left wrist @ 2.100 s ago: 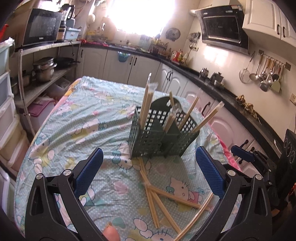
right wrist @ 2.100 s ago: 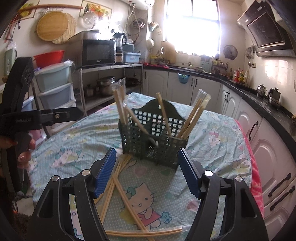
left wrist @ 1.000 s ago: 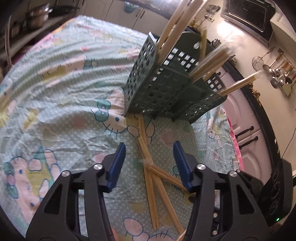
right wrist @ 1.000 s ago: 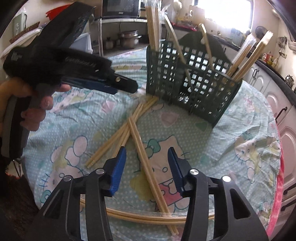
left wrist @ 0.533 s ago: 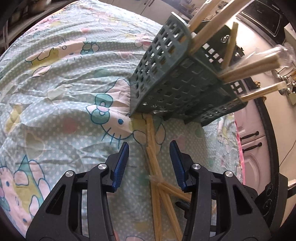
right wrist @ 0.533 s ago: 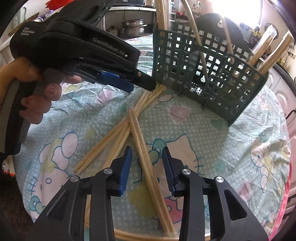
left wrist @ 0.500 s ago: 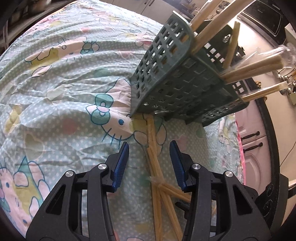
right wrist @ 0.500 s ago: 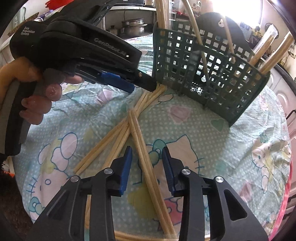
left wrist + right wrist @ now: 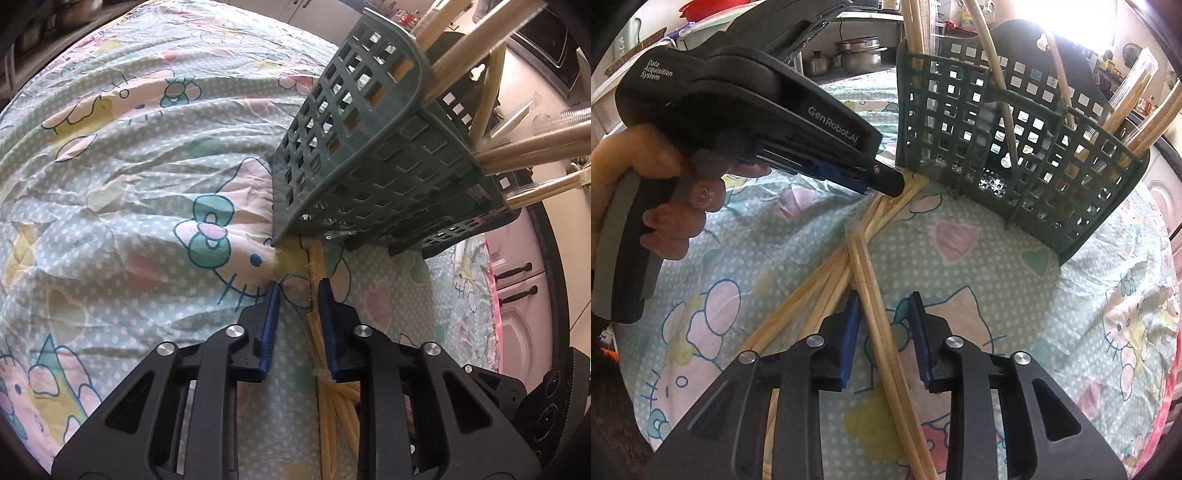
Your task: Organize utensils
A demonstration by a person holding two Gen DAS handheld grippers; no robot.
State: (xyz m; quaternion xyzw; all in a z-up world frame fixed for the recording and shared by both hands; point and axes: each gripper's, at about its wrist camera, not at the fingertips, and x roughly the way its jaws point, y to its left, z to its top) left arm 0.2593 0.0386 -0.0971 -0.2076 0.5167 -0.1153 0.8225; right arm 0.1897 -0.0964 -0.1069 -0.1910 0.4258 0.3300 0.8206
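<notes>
Chopsticks (image 9: 875,306), pale bamboo in clear sleeves, lie crossed between both part-open grippers (image 9: 295,291) (image 9: 882,299), neither gripping

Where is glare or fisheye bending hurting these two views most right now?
Right wrist view: the window blows out the top right corner behind the basket; the chopsticks on the cloth between the right gripper stay sharp. Left wrist view: even light, but the basket bulges and leans with the lens, and the chopstick by the left gripper is clear.
</notes>
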